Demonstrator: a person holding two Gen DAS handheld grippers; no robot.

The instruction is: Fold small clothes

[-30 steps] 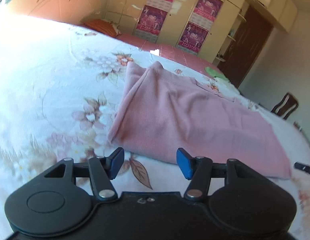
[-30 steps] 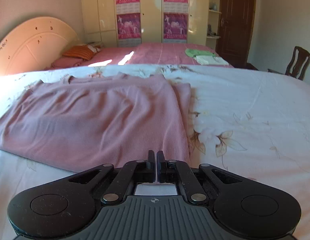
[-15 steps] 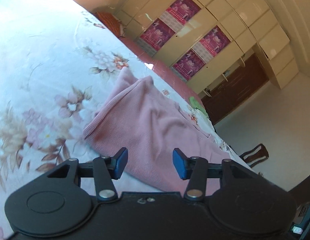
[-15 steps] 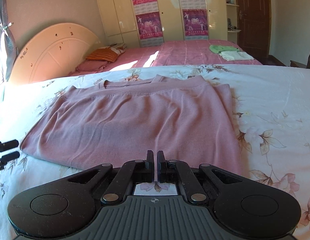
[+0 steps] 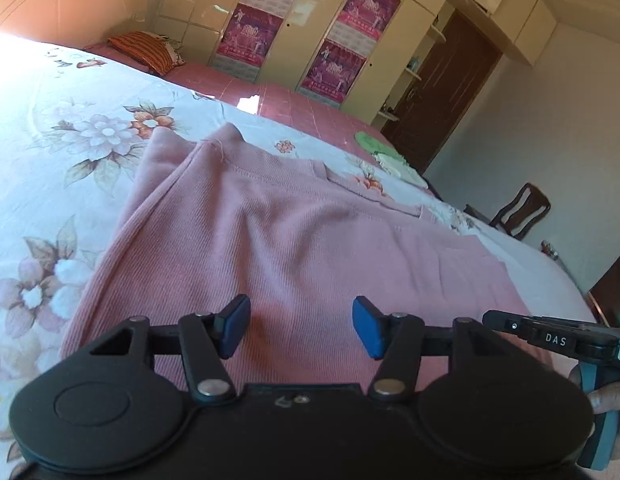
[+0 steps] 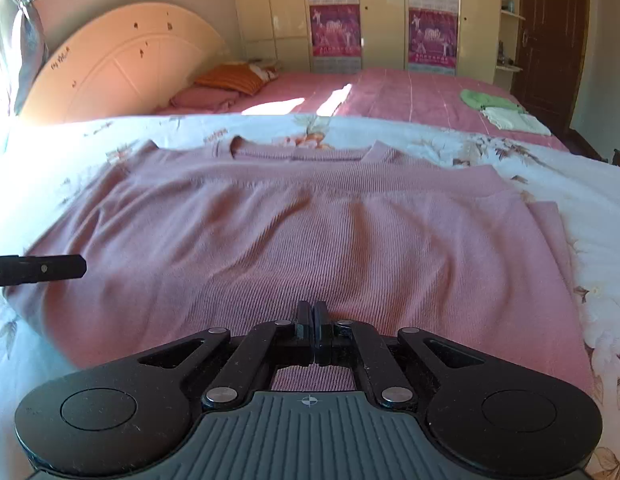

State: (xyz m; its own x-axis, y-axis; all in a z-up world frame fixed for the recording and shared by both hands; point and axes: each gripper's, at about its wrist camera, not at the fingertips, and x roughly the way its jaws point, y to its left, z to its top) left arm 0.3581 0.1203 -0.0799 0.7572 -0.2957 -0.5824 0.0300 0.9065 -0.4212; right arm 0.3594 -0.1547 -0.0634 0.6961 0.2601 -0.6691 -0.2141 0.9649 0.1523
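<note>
Two grippers hover over a pink knit sweater (image 6: 310,232) filling mid-frame on a floral bedsheet (image 5: 70,128). "DAS" marks the right gripper (image 6: 311,316), fingers pressed together, empty. The left gripper (image 5: 300,326) gapes wide at the sweater's near edge, holding nothing.

Left gripper (image 5: 301,327) spread; right gripper (image 6: 311,316) apparently pinched together.

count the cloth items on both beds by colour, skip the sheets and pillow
pink: 2 – the sweater spread on the floral bed, a folded piece by the orange pillow
green: 1 – a cloth on the far bed
white: 1 – a folded cloth beside it
total: 4
</note>
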